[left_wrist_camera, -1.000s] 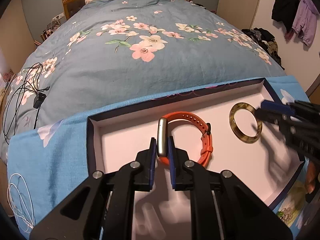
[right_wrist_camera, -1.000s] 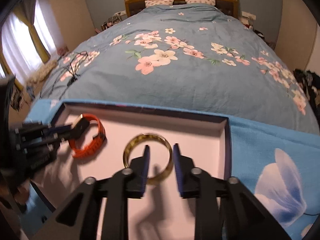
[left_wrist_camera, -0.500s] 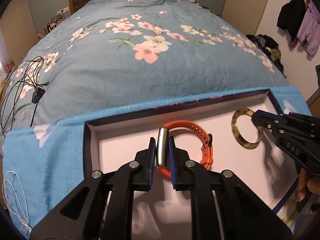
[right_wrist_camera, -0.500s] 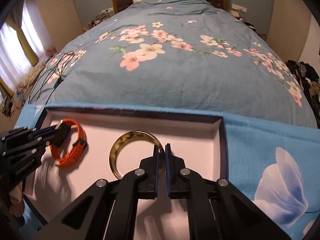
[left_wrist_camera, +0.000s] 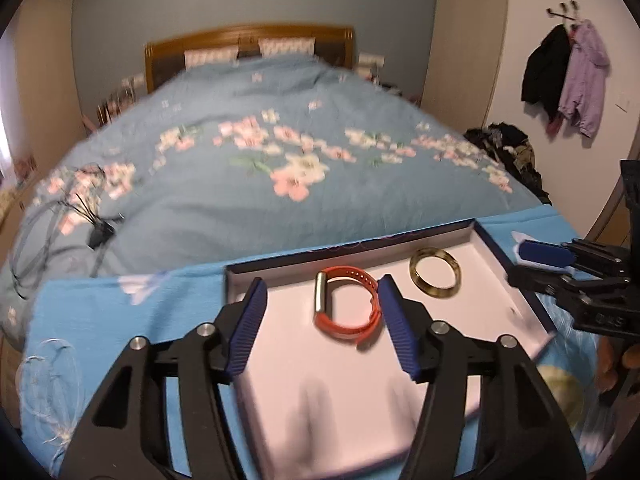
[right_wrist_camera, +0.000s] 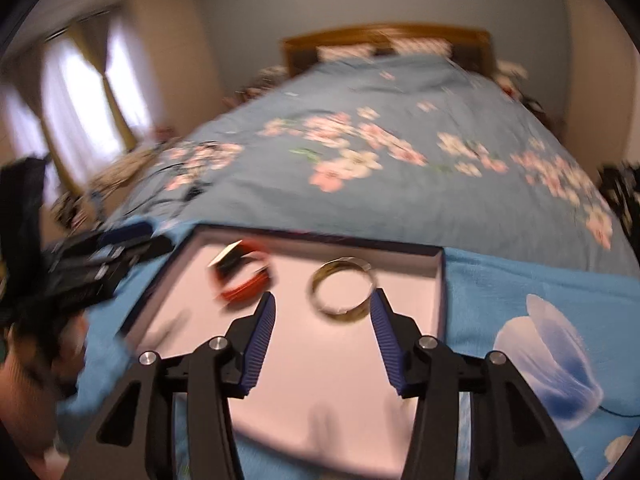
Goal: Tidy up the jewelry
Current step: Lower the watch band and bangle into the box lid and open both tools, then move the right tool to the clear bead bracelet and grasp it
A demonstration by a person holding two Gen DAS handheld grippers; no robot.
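Two grippers, left and right, fingers spread wide, empty; orange band, gold bangle flat in tray.

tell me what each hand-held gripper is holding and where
Nothing. Left hand-held gripper and right hand-held gripper are open; orange band and gold bangle lie in the tray.

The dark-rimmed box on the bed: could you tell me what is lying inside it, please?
Inside the box lie an orange watch band and a gold-toned bangle, apart on its pale floor. The near end is hidden behind the left gripper.
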